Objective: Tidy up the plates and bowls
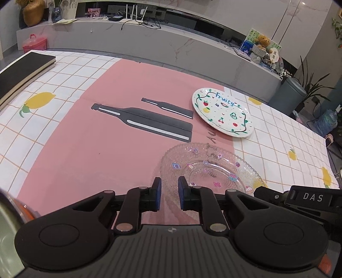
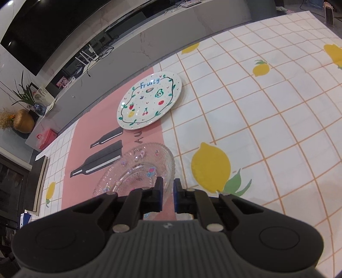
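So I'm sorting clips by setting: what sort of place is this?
Probably a home living or dining room: a table under a lemon-print tablecloth, a long marble-look cabinet carrying a router and a teddy bear.

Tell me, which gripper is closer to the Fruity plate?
Right, probably. The right gripper holds the glass plate by its right rim, with the Fruity plate straight ahead; the left gripper holds its left rim, farther aside.

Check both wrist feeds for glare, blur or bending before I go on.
Left wrist view: sharp; fisheye curves the checked tablecloth's grid lines; the clear ribbed glass plate sparkles with small highlights. Right wrist view: sharp too; a small glint sits on the white fruit-painted plate's rim; grid lines bow strongly.
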### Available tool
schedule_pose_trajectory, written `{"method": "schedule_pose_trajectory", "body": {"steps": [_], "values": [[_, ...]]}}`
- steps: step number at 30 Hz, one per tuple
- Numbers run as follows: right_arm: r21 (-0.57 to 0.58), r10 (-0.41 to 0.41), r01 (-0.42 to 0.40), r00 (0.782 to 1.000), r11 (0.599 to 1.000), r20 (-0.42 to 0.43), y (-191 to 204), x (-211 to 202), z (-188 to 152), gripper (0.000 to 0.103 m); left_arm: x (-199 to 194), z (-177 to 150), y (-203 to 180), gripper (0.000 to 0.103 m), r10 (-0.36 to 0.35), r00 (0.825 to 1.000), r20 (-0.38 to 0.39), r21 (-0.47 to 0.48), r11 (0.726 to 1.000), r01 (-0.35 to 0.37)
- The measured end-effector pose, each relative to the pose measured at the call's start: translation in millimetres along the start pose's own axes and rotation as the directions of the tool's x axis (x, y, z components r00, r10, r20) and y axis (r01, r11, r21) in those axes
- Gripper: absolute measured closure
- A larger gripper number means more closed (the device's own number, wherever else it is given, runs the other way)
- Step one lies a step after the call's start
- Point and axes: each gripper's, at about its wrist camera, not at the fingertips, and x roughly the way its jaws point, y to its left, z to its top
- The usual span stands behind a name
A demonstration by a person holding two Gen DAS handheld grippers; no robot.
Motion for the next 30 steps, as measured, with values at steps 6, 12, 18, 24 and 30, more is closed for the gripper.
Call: {"method": "schedule_pose_trajectory", "body": {"steps": [6,12,18,24,30], "values": [[0.005,-0.001,0.001,1.000,1.000,0.007,-4,-17,-11,0.096,-12,-11,0,0.086,-0.017,1.000,-0.011,0.006,1.000,0.017],[0.011,0.004,-0.004,1.000,1.000,0.026,-8,-41,-25,0.096,-32,-24,-1,0.086,-0.045,0.999,-0.009,0.016,0.999,0.045],[0.007,0.009,-0.010,0.999,1.000,0.054,-12,-70,-40,0.096,-54,-37,-6,0.086,-0.070,0.998,-0.003,0.038,0.997,0.070],[0.020,0.015,-0.016,0.997,1.000,0.077,-20,-97,-58,0.096,-72,-52,-8,0.086,-0.096,0.995,-0.019,0.049,0.994,0.097],[0.019,0.022,-0.024,0.994,1.000,0.103,-25,-119,-74,0.096,-84,-70,-9,0.086,-0.119,0.992,-0.050,0.064,0.990,0.122]]}}
